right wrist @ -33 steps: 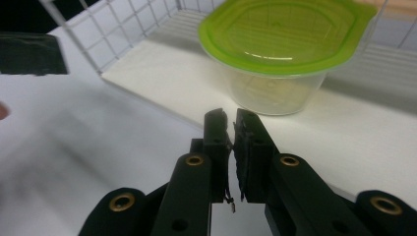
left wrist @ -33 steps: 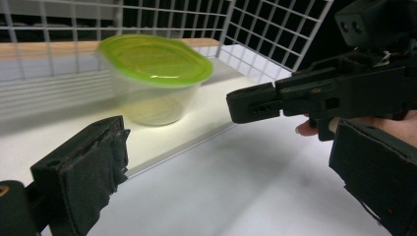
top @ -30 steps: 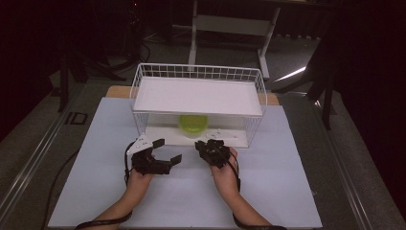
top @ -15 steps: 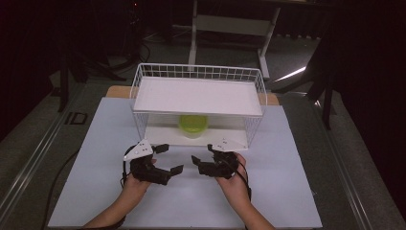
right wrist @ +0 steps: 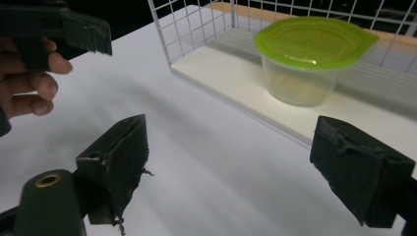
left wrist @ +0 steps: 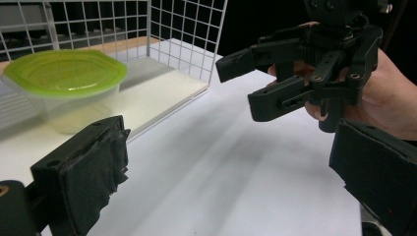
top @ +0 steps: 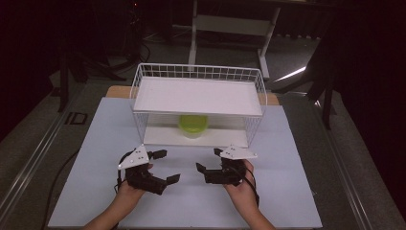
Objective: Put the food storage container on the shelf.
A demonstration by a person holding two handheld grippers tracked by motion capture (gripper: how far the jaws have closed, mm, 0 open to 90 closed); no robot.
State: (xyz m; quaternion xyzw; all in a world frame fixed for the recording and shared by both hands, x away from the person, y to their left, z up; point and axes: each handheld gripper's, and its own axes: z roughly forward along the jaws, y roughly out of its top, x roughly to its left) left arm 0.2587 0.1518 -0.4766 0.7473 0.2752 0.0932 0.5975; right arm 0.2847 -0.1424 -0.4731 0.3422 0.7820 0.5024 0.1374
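A clear tub with a green lid [top: 193, 124] stands on the lower board of a white wire rack [top: 198, 72]. It appears again in the left gripper view [left wrist: 64, 78] and in the right gripper view [right wrist: 314, 44]. Both grippers hover over the white table in front of the rack, pointing inward at each other. My left gripper [top: 167, 166] is open, its jaws [left wrist: 231, 182] wide with nothing between them. My right gripper [top: 208, 160] is open too; its jaws [right wrist: 238, 167] have just been opening and hold nothing. The tub sits apart from both.
The rack carries a bare white top shelf [top: 198, 96]. A white table sheet [top: 287, 191] spreads to the front and both sides. A wooden strip [top: 117, 91] lies behind the rack, and a metal stand [top: 230, 24] rises on the dark floor beyond.
Both hands drew back from the rack toward the near edge and turned inward to face each other. The right gripper's jaws went from nearly shut to wide.
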